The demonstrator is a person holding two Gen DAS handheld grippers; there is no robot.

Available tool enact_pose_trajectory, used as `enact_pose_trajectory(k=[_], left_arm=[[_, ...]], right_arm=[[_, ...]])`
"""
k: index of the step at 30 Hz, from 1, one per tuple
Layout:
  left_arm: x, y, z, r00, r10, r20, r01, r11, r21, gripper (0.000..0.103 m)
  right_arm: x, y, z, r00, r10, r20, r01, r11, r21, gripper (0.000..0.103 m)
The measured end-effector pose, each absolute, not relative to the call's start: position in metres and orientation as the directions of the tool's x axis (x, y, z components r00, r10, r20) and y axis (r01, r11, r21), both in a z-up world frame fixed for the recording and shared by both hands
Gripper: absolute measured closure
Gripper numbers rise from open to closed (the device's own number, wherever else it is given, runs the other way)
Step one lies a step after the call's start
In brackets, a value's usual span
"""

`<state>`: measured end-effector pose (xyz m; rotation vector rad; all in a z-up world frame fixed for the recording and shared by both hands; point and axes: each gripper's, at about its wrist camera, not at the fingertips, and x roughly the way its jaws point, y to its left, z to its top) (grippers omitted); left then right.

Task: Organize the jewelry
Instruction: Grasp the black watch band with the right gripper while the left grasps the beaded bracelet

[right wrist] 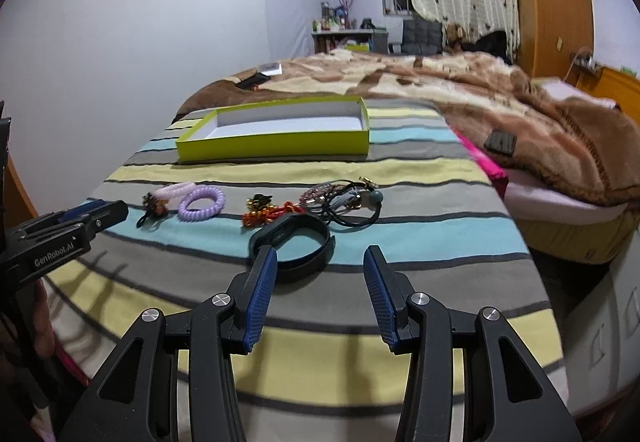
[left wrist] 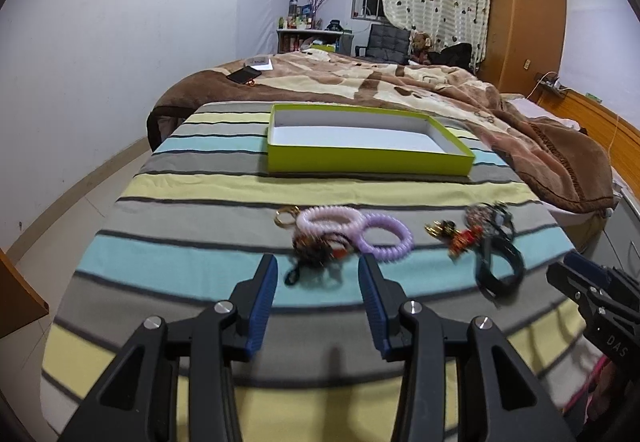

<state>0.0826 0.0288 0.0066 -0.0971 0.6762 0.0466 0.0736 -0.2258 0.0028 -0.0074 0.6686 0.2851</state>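
Note:
A row of jewelry lies on the striped cloth: a pink coil bracelet (left wrist: 330, 220), a purple coil bracelet (left wrist: 385, 238) (right wrist: 202, 203), a dark beaded piece (left wrist: 316, 252), a red-gold charm (left wrist: 460, 238) (right wrist: 264, 214), a black wristband (left wrist: 498, 268) (right wrist: 294, 242) and a tangle of cords and beads (right wrist: 348, 202). A shallow green box (left wrist: 360, 158) (right wrist: 276, 144) with a white inside stands behind them, empty. My left gripper (left wrist: 318, 282) is open, just short of the beaded piece. My right gripper (right wrist: 320, 274) is open, just short of the wristband.
The striped cloth (left wrist: 208, 202) covers a raised surface at the foot of a bed with a brown blanket (left wrist: 400, 78). A phone (left wrist: 244, 75) lies on the blanket. A black pad (right wrist: 500, 143) and pink strip (right wrist: 480, 158) lie to the right.

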Motion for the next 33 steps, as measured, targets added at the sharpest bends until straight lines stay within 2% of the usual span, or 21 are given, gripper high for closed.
enact_pose_trajectory(k=[9, 16, 20, 21, 24, 26, 27, 28, 33], left_arm=[[0.111, 0.038, -0.005, 0.737, -0.016, -0.676, -0.068, 0.993, -0.098, 0.059], [0.121, 0.040, -0.014, 0.690, -0.072, -0.720, -0.044, 0.989, -0.141, 0.059], [0.129, 0.039, -0.017, 0.664, -0.097, -0.741, -0.031, 0.987, -0.158, 0.059], [0.131, 0.039, -0.017, 0.658, -0.098, -0.746, -0.031, 0.987, -0.157, 0.059], [0.133, 0.038, -0.021, 0.639, -0.098, -0.763, -0.029, 0.988, -0.151, 0.059], [0.131, 0.037, -0.020, 0.641, -0.086, -0.763, -0.025, 0.991, -0.133, 0.063], [0.130, 0.035, -0.020, 0.640, -0.080, -0.764, -0.022, 0.992, -0.122, 0.071], [0.129, 0.035, -0.020, 0.640, -0.072, -0.765, -0.021, 0.994, -0.111, 0.074], [0.123, 0.034, -0.019, 0.648, -0.069, -0.759, -0.012, 0.995, -0.100, 0.087]], right_arm=[[0.112, -0.229, -0.014, 0.662, 0.284, -0.694, -0.234, 0.957, 0.169, 0.057], [0.128, -0.222, -0.020, 0.607, 0.280, -0.744, -0.221, 0.958, 0.181, 0.058], [0.137, -0.218, -0.023, 0.567, 0.281, -0.774, -0.215, 0.958, 0.190, 0.067], [0.138, -0.217, -0.023, 0.564, 0.273, -0.779, -0.217, 0.960, 0.180, 0.074], [0.140, -0.212, -0.023, 0.552, 0.259, -0.793, -0.231, 0.961, 0.153, 0.085], [0.139, -0.209, -0.023, 0.555, 0.243, -0.796, -0.238, 0.963, 0.128, 0.089], [0.139, -0.209, -0.023, 0.555, 0.239, -0.797, -0.240, 0.963, 0.122, 0.093], [0.138, -0.209, -0.023, 0.554, 0.241, -0.797, -0.242, 0.962, 0.124, 0.095], [0.135, -0.212, -0.022, 0.560, 0.254, -0.789, -0.248, 0.960, 0.133, 0.095]])
